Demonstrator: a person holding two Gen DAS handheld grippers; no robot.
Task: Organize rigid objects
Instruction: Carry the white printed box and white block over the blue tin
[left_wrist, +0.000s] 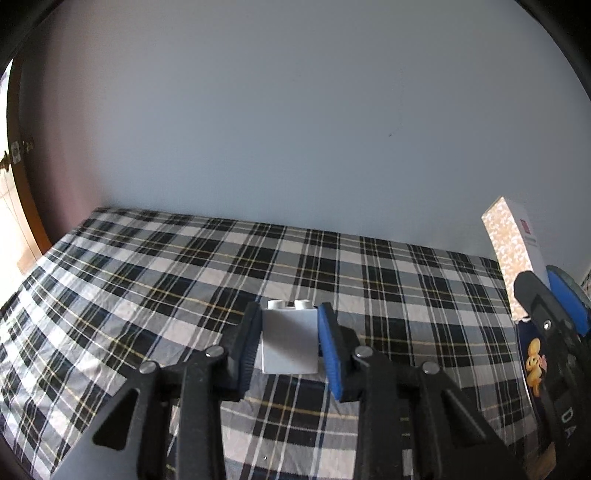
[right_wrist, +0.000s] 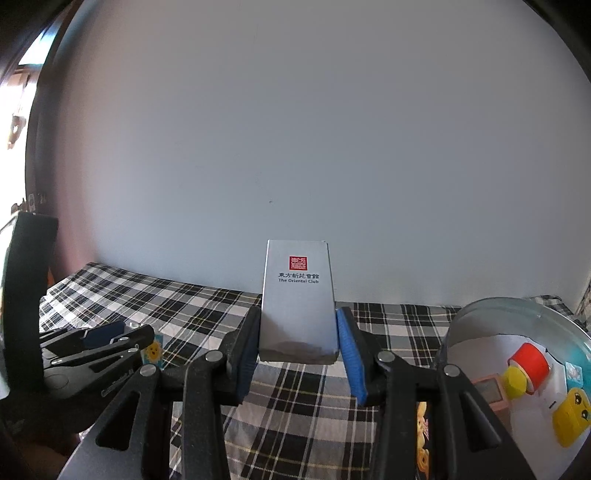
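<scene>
In the left wrist view my left gripper (left_wrist: 289, 334) is shut on a white toy brick (left_wrist: 289, 338) with two studs on top, held just above the plaid tablecloth (left_wrist: 147, 280). In the right wrist view my right gripper (right_wrist: 298, 338) is shut on a tall white box (right_wrist: 298, 299) with a red seal and "The Oriental Club" printed on it, standing upright between the blue pads. The same box (left_wrist: 515, 251) and the right gripper (left_wrist: 554, 306) show at the right edge of the left wrist view. The left gripper (right_wrist: 99, 343) lies at the left of the right wrist view.
A round metal basin (right_wrist: 517, 314) at the right holds a red and yellow toy (right_wrist: 524, 371), a yellow block (right_wrist: 570, 415) and a pink item (right_wrist: 487, 393). A small card with a yellow figure (right_wrist: 153, 352) lies on the cloth. A pale wall (right_wrist: 295, 147) backs the table.
</scene>
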